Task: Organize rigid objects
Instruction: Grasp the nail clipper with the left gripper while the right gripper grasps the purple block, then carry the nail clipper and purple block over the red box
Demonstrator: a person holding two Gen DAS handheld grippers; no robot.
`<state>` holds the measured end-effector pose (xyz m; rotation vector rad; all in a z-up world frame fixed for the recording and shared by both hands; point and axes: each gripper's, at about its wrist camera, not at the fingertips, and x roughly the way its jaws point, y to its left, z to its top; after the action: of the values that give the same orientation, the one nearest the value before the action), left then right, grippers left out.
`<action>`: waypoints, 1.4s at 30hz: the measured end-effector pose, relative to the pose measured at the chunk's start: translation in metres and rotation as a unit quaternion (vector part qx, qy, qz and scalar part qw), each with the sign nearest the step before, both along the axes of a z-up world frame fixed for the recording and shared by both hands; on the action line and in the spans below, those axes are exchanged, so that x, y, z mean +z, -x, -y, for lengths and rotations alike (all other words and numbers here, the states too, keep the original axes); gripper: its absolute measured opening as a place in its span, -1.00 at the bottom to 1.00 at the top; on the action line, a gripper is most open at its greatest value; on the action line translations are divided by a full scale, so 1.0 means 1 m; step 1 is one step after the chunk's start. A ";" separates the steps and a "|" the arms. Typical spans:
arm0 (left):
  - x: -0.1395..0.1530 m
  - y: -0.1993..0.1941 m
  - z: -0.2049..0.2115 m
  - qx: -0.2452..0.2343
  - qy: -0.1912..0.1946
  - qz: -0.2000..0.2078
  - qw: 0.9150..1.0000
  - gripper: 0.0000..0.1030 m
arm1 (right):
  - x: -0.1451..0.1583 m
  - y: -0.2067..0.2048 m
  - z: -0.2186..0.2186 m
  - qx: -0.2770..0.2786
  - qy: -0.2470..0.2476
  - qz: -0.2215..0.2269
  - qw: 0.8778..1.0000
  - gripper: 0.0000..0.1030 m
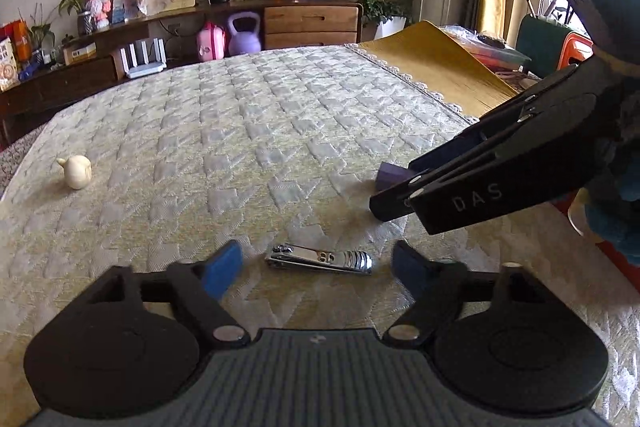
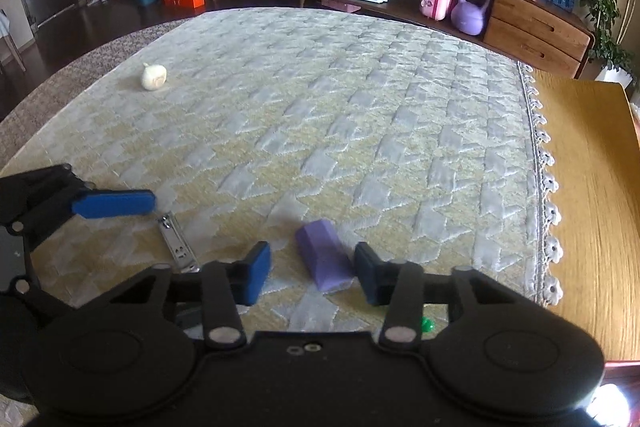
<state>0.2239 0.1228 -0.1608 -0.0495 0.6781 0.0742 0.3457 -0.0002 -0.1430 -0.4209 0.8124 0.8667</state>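
The left gripper, wide open, straddled a nail clipper, while the right gripper, also open, bracketed a purple block, apparently ready to grasp.

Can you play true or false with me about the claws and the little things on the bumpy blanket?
1. The left claw is wide open around the nail clipper. True.
2. The right claw is squeezing the purple block tight. False: it is open, with the block lying between its fingers.
3. The cream figurine sits far from both claws. True.
4. The nail clipper is red. False: it is shiny silver.
5. The purple block rests on the quilted cover. True.
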 end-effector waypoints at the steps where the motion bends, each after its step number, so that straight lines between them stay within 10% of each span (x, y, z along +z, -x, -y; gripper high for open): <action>1: 0.000 0.000 0.000 0.000 -0.001 0.001 1.000 0.43 | 0.000 0.001 0.000 0.000 -0.002 0.000 1.000 -0.37; 5: 0.001 0.000 0.002 0.005 -0.009 0.004 1.000 0.10 | 0.001 0.001 0.001 -0.011 -0.010 -0.003 1.000 -0.61; 42: 0.093 0.058 0.061 -0.015 0.024 0.021 0.999 0.10 | 0.100 0.109 0.118 -0.091 -0.092 0.019 0.991 -0.62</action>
<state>0.1658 0.0616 -0.0680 -0.0873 0.6393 0.0272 0.2366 -0.1183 -0.0430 -0.1974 0.7162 0.7524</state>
